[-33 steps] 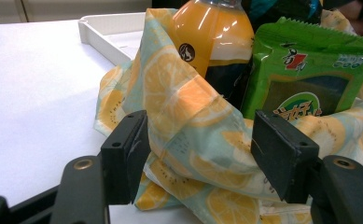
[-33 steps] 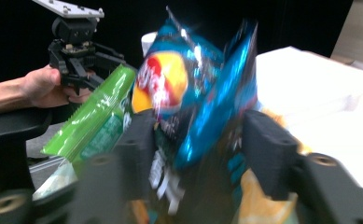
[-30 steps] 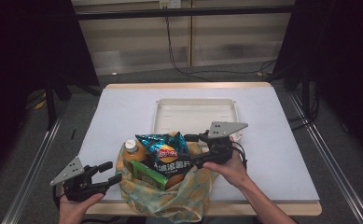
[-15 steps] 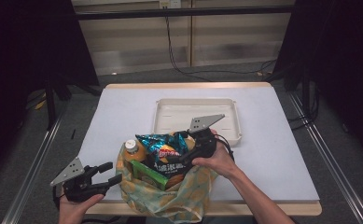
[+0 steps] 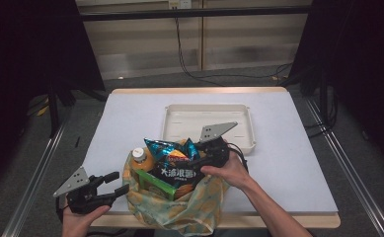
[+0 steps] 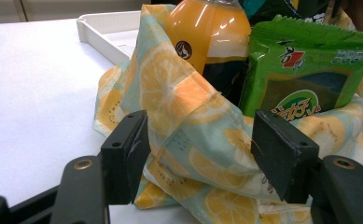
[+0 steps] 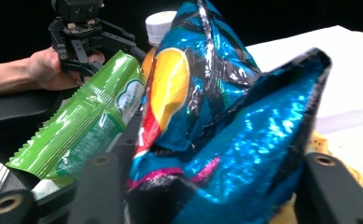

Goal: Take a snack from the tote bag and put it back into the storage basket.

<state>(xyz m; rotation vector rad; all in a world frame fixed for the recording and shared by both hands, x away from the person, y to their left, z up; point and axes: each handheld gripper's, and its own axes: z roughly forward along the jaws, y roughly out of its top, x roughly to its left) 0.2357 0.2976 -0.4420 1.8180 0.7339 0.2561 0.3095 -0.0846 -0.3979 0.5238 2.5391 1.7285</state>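
Note:
A lemon-print cloth bag (image 5: 179,213) stands at the table's front middle. It holds an orange juice bottle (image 5: 139,156), a green snack pack (image 5: 152,185), a black snack pack (image 5: 180,174) and a blue chip bag (image 5: 166,149). My right gripper (image 5: 192,160) reaches in from the right. Its jaws have just been closing, and they now press the crumpled blue chip bag (image 7: 226,121) between them. My left gripper (image 5: 116,182) rests at the bag's left side, open. The bag's cloth (image 6: 193,116) bulges just past its pads (image 6: 128,154), which do not squeeze it.
A white tray (image 5: 172,123) lies behind the bag, near the table's middle. In the right gripper view the green pack (image 7: 86,135) and the bottle cap (image 7: 160,22) stand left of the chip bag, with the other hand and its gripper beyond. White tabletop (image 5: 288,163) spreads to the right.
My right gripper has moved left from the bag's right rim onto the blue chip bag and shut on it. The left hand has not moved.

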